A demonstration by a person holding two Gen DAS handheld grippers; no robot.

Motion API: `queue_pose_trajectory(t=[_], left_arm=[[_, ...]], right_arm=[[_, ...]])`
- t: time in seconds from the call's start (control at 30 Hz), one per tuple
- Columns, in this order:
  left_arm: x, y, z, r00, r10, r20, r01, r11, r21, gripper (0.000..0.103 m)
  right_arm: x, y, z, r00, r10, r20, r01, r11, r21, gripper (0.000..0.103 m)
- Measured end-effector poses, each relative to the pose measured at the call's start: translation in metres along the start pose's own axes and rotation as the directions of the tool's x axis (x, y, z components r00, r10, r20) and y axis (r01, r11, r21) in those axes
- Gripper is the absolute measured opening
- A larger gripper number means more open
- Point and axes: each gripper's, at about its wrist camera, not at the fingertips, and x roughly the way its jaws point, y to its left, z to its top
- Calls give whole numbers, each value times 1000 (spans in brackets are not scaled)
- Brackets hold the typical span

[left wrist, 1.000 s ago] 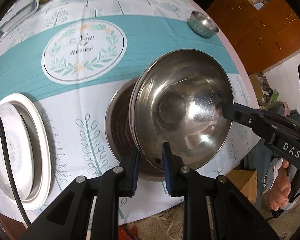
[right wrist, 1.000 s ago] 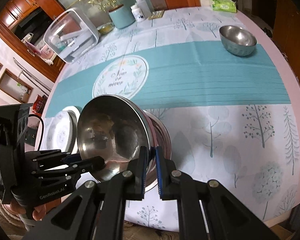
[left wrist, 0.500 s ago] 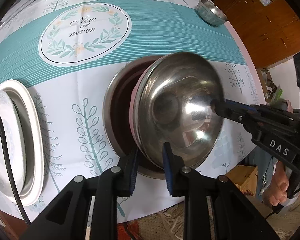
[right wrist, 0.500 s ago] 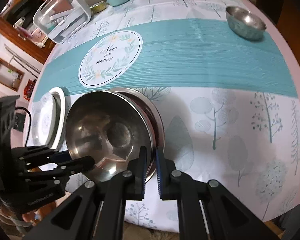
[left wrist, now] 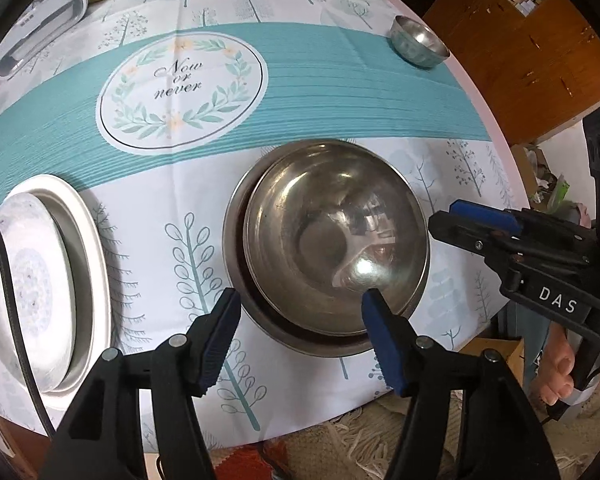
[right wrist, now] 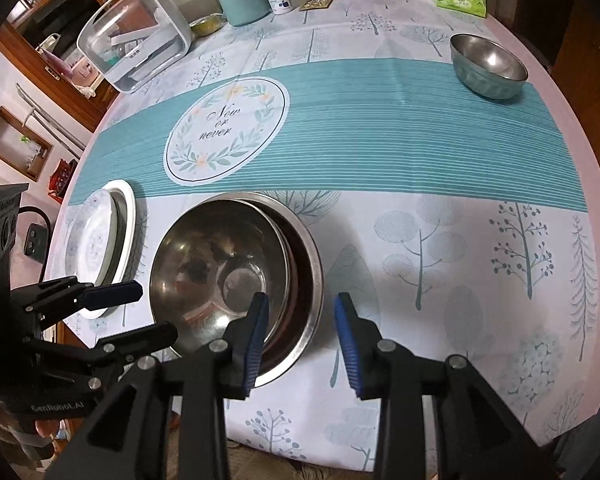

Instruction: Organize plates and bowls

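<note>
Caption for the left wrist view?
Both tools just opened, leaving the steel bowl nested in the larger bowl.

"Now or never" on tablecloth (left wrist: 182, 92); "DAS" on right claw (left wrist: 474, 224)

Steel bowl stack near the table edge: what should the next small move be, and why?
Probably lift both grippers clear. The steel bowl sits nested in the larger basin, and the left gripper and right gripper have just been opening, pads off the rim. The small bowl remains apart, likely next.
</note>
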Motion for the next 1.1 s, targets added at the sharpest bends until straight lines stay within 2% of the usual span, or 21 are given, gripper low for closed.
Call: queue_pose_trajectory(t=[0.2,0.27,0.33,0.4,0.47,0.57,0.63,0.8,0.87,0.97,1.0,1.03,1.1], left_arm=[[-20,-2,-1,999,0,52,-1,1000,23,62],[-29,-5,-1,997,3,78,-5,999,34,62],[-38,-11,2,993,3,114,-9,999,50,62],[-46,-17,4,988,14,156,-25,997,68,64],[-55,-24,8,978,26,205,-44,995,86,68],[-65,-31,15,962,46,267,-76,992,102,69],[-69,-34,21,955,48,292,-81,991,103,69],[-79,-43,32,933,72,352,-116,987,107,69],[-80,-45,38,934,67,350,-108,989,99,69],[-79,-50,48,936,62,345,-98,991,90,69],[-79,-53,53,937,59,345,-96,991,92,69],[-79,-55,55,937,57,345,-95,991,93,69],[-79,-61,63,938,52,344,-90,991,96,69]], right_arm=[[-22,-5,-6,998,-17,54,17,1000,-7,35],[-38,-10,-8,992,-40,120,40,999,5,35],[-59,-15,-9,972,-89,217,87,996,18,35],[-78,-21,-11,938,-128,321,121,992,42,35],[-93,-28,-14,885,-194,423,180,981,74,35],[-104,-41,-13,800,-312,512,292,949,121,35],[-109,-54,-13,751,-378,542,351,923,157,35],[-126,-95,-21,683,-467,561,420,880,220,35],[-139,-114,-26,633,-524,571,474,844,249,35],[-156,-144,-32,536,-626,566,574,762,300,35],[-161,-155,-33,518,-652,553,593,740,317,35],[-169,-171,-32,515,-673,532,597,726,340,35],[-183,-197,-32,530,-690,494,578,720,385,35]])
